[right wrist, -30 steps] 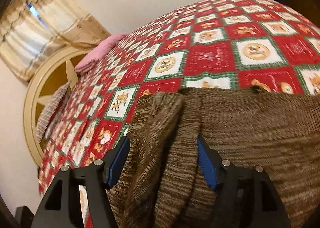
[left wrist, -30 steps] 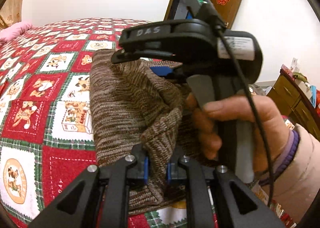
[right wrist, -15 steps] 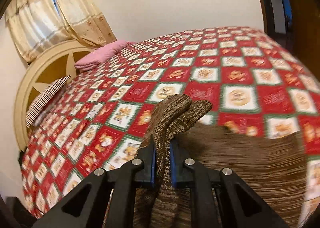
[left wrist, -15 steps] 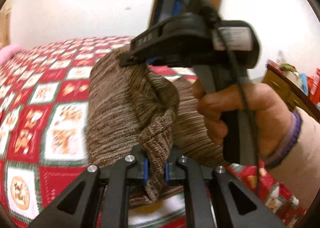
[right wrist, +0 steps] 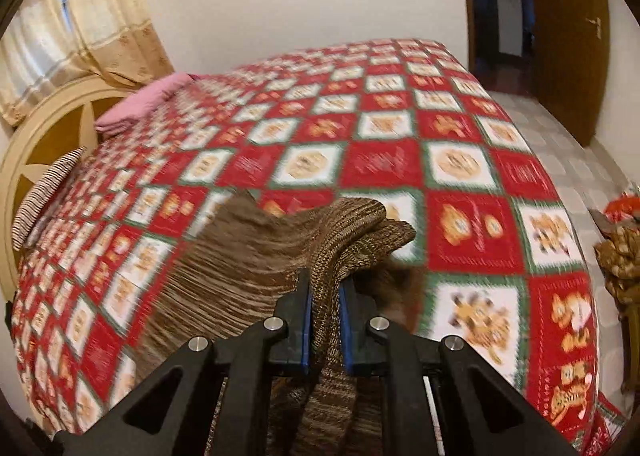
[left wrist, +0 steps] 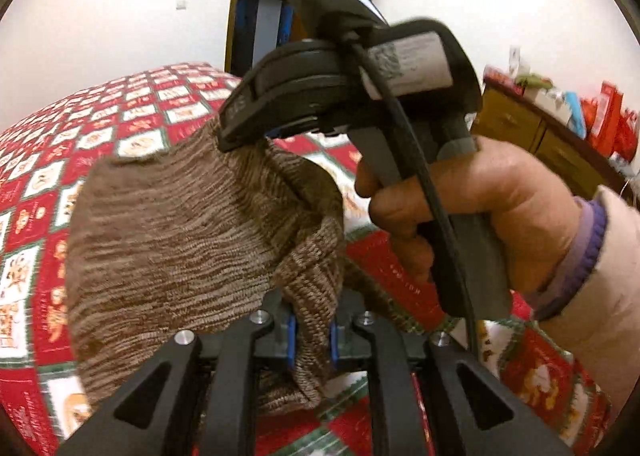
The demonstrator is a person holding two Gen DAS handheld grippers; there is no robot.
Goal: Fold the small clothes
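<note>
Left gripper [left wrist: 312, 336]: clamped on a bunched edge of the brown knit garment [left wrist: 180, 224], at 6 o'clock in its view.
Right gripper [right wrist: 325, 330]: its jaws have just closed, pinching a ribbed edge of the garment.
Garment: lifted partly off the checked bedspread [right wrist: 472, 160], draped toward 9 o'clock.
Progress: early; both edges gripped, no finished fold seen.
Change: garment sits higher than a second ago; pink pillow [right wrist: 140, 104] far at 10 o'clock, as before.

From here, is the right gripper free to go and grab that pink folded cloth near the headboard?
Probably not yet. The right gripper is shut on the brown knitted garment, so it would have to release first; the pink folded cloth also lies far across the red checked bedspread.
</note>
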